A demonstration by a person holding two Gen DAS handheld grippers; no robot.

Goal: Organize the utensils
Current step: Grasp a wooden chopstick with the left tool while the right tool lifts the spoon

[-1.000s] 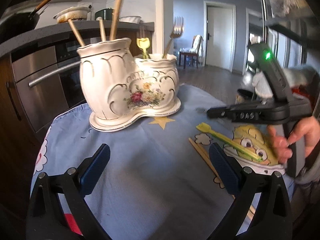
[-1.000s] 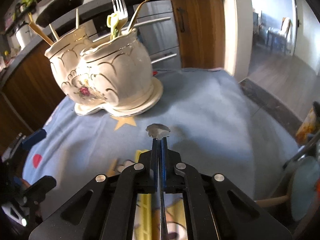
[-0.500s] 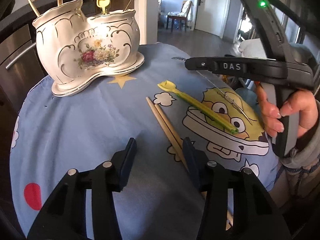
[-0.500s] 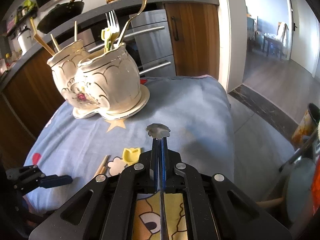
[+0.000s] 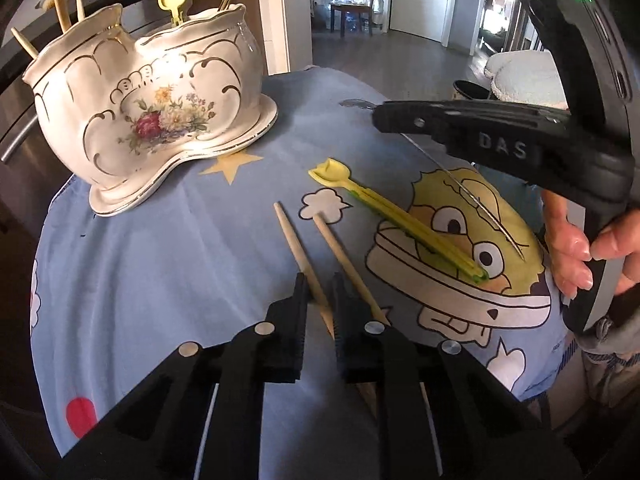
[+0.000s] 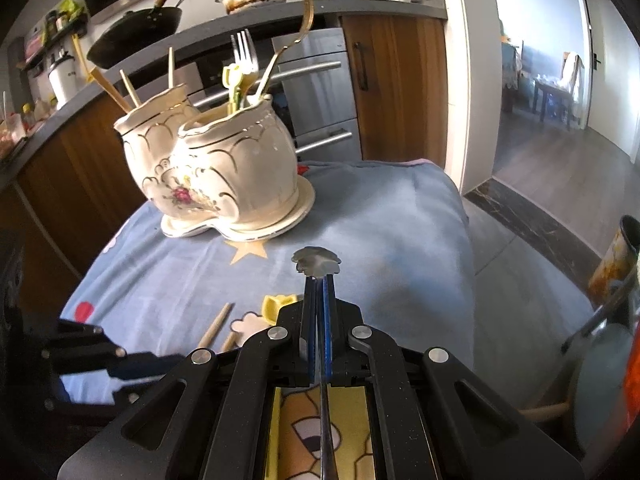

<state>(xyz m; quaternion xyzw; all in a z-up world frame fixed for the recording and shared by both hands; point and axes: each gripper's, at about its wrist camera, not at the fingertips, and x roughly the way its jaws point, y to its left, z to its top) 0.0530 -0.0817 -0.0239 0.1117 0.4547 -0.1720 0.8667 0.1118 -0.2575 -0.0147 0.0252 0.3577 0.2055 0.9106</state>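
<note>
Two wooden chopsticks lie side by side on the blue cloth. My left gripper (image 5: 318,282) is down over the thin end of the left chopstick (image 5: 298,248). Its jaws are closing with that chopstick between them, and a slim gap still shows beside it. The right chopstick (image 5: 344,260) lies just outside the right finger. A yellow-green plastic utensil (image 5: 400,220) rests nearby. My right gripper (image 6: 319,280) is shut on a thin metal utensil (image 6: 316,262) with a flower-shaped end, above the cloth. The white floral ceramic holder (image 5: 152,112) has chopsticks in one pot and forks in the other.
The table carries a blue cartoon cloth (image 5: 160,280) whose edge drops off at the right (image 6: 460,216). A person's hand (image 5: 572,256) grips the right tool's handle. Behind the holder (image 6: 216,172) is a kitchen counter with a wok (image 6: 132,36) and steel drawers.
My left gripper tipped down and moved from facing the holder to over the chopsticks. Its jaws went from wide open to nearly shut around the left chopstick. The right gripper stayed put.
</note>
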